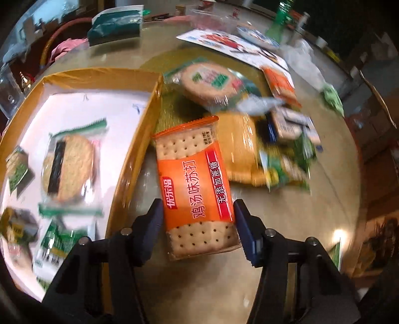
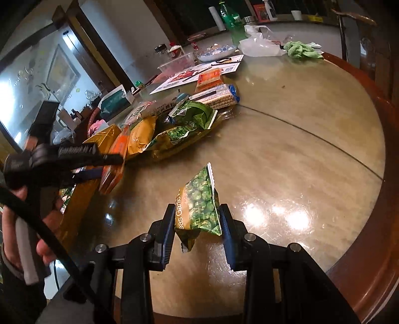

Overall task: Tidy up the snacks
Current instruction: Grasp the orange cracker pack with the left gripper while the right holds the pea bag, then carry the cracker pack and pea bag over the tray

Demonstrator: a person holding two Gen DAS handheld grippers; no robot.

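Observation:
My left gripper (image 1: 198,214) is shut on an orange soda-cracker pack (image 1: 194,179), pads on its two long edges, just right of the cardboard box wall (image 1: 139,139). Inside the box lie a round seaweed rice cracker (image 1: 67,169) and small green packets (image 1: 57,244). In the right wrist view the same left gripper (image 2: 74,157) holds the orange pack (image 2: 113,164) tilted at the box's edge. My right gripper (image 2: 197,219) is shut on a small green garlic-peas packet (image 2: 202,202), held above the bare tabletop. A pile of loose snacks (image 2: 179,127) lies beyond it.
The round wooden table's rim (image 2: 361,249) curves along the right. Far across stand a green bottle (image 2: 233,21), a white plastic bag (image 2: 259,42), a green cloth (image 2: 301,49), a blue plate (image 2: 217,52) and a printed flyer (image 1: 224,42). A person's hand (image 2: 47,239) is at the left.

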